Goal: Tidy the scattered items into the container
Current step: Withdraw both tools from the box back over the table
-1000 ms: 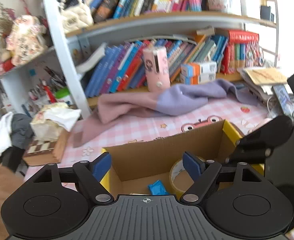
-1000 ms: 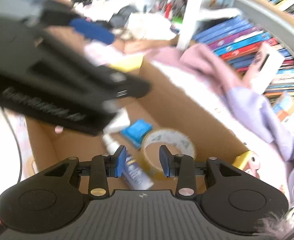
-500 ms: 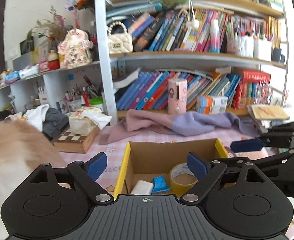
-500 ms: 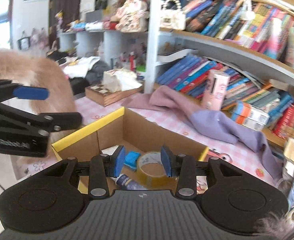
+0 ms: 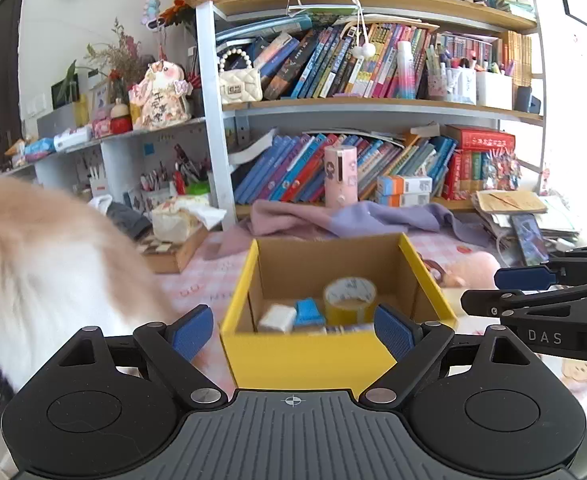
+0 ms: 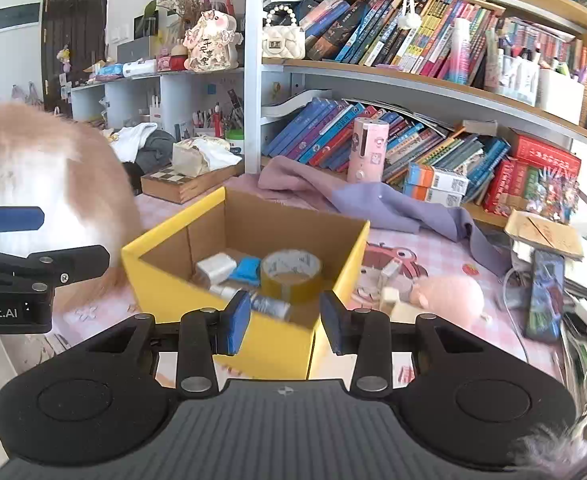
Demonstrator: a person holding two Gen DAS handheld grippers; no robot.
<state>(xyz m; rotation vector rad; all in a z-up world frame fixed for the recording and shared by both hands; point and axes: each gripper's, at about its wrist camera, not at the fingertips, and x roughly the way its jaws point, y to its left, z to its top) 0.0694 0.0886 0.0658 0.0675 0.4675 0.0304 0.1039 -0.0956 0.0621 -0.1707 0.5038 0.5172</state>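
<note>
A yellow-sided cardboard box [image 5: 305, 356] [image 6: 165, 276] stands on the pink checked table. Inside lie a roll of yellow tape [image 5: 349, 300] [image 6: 291, 274], a blue packet [image 5: 308, 312] [image 6: 245, 270], a white block [image 5: 276, 317] [image 6: 215, 266] and a small bottle [image 6: 269, 306]. My left gripper [image 5: 293, 330] is open and empty, just in front of the box. My right gripper [image 6: 285, 326] is open and empty at the box's near right corner; it also shows in the left wrist view [image 5: 541, 300]. The left gripper shows at the left of the right wrist view [image 6: 21, 264].
A fluffy cream and ginger animal [image 5: 41, 272] [image 6: 41, 176] stands left of the box. A pink plush [image 6: 449, 296], small loose pieces [image 6: 393, 300] and a phone [image 6: 543, 296] lie right of it. A purple cloth [image 6: 377, 204], chessboard box [image 6: 181, 184] and bookshelves stand behind.
Both grippers have pulled back and up from inside the box, which now shows whole. The right gripper's jaws have opened wider. The animal has come into view on the left.
</note>
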